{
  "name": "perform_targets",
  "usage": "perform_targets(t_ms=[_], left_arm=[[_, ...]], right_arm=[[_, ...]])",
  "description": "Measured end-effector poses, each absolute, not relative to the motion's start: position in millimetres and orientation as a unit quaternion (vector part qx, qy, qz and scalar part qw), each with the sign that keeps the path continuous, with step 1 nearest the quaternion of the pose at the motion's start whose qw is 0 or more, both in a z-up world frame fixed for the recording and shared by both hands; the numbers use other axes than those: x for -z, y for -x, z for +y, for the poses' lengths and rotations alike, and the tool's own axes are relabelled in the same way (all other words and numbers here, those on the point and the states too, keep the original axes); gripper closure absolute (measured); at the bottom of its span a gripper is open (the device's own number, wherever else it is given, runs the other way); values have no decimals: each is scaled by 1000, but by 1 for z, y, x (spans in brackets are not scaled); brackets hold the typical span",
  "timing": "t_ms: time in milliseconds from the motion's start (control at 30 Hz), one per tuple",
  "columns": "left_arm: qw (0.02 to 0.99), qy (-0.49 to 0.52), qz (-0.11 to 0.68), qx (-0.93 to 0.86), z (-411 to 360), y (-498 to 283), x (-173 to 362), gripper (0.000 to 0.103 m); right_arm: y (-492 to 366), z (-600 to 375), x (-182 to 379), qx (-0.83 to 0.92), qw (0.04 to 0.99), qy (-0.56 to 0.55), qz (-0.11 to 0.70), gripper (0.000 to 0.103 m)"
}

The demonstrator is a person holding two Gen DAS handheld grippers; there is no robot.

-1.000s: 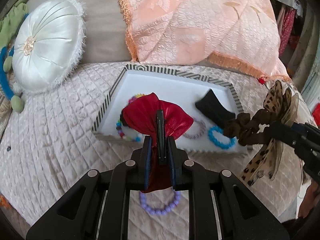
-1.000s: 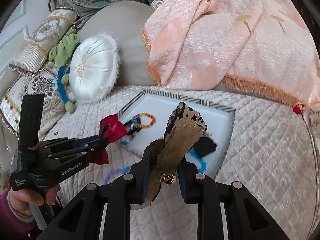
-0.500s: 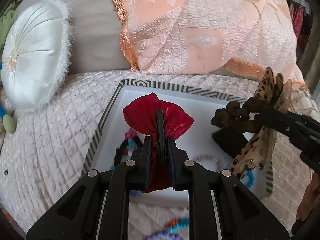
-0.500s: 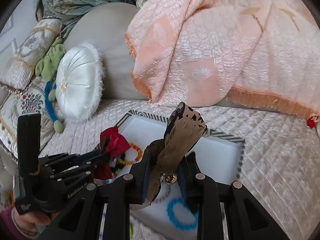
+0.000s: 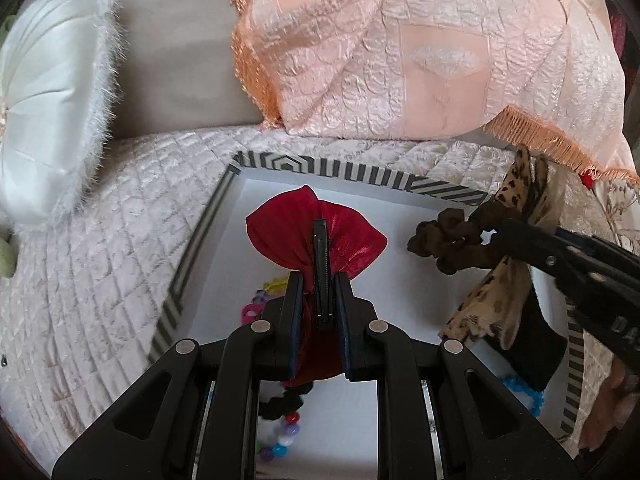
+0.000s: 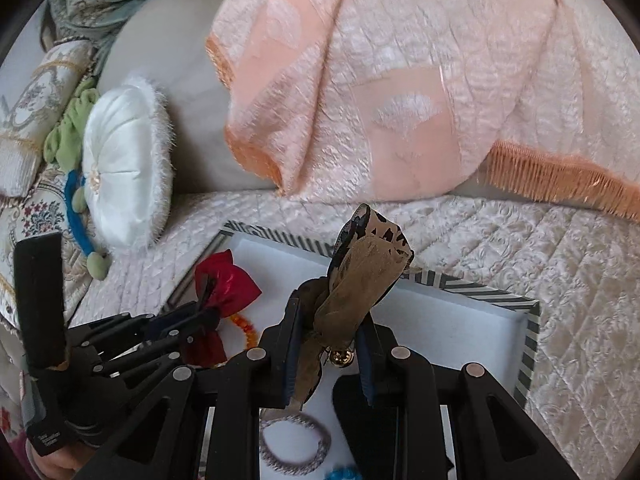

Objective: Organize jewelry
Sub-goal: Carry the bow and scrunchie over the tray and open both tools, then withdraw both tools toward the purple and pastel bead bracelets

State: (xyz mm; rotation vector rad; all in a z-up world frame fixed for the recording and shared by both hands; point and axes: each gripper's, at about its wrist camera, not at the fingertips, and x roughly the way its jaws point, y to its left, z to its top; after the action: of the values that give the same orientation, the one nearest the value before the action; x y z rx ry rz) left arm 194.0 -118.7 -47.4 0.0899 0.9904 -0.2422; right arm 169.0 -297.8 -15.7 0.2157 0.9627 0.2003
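Observation:
My left gripper [image 5: 318,280] is shut on a red bow hair clip [image 5: 288,232] and holds it above the white tray with a striped rim [image 5: 320,168]. My right gripper [image 6: 328,312] is shut on a leopard-print bow with a brown scrunchie [image 6: 364,272], also above the tray [image 6: 528,332]. In the left wrist view that bow [image 5: 516,192] hangs at the right over the tray. Several bead bracelets [image 5: 280,440] lie in the tray under the grippers, partly hidden. A silver bracelet [image 6: 296,444] and a blue one [image 6: 340,474] lie in the tray in the right wrist view.
A peach fringed blanket [image 5: 400,60] lies behind the tray. A round white satin cushion [image 5: 44,120] stands at the left. A black piece [image 5: 536,352] sits in the tray's right part. The tray rests on a quilted cream bedspread [image 5: 100,260].
Both grippers have moved forward over the tray with their bows held; the tray now fills more of both views. The purple bracelet on the bedspread has dropped out of sight.

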Motion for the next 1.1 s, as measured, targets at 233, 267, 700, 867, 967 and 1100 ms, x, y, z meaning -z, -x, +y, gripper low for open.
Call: perform_targets(t_ms=[233, 267, 700, 867, 967, 1100], left_arm=[[859, -28, 497, 117, -131, -206, 58, 80], [858, -27, 499, 119, -131, -207, 59, 73], [873, -20, 473, 115, -110, -167, 28, 50], [885, -14, 454, 106, -95, -133, 10, 50], [892, -10, 439, 105, -86, -111, -2, 50], [902, -12, 420, 102, -77, -85, -17, 50]], right_arm=[[-181, -312, 49, -48, 856, -84, 507, 72], [-181, -314, 52, -43, 854, -82, 512, 67], [-117, -329, -3, -51, 878, -121, 460, 48], [-89, -308, -23, -58, 888, -113, 442, 46], [-70, -296, -34, -54, 893, -104, 434, 45], [-47, -278, -47, -56, 899, -90, 425, 43]])
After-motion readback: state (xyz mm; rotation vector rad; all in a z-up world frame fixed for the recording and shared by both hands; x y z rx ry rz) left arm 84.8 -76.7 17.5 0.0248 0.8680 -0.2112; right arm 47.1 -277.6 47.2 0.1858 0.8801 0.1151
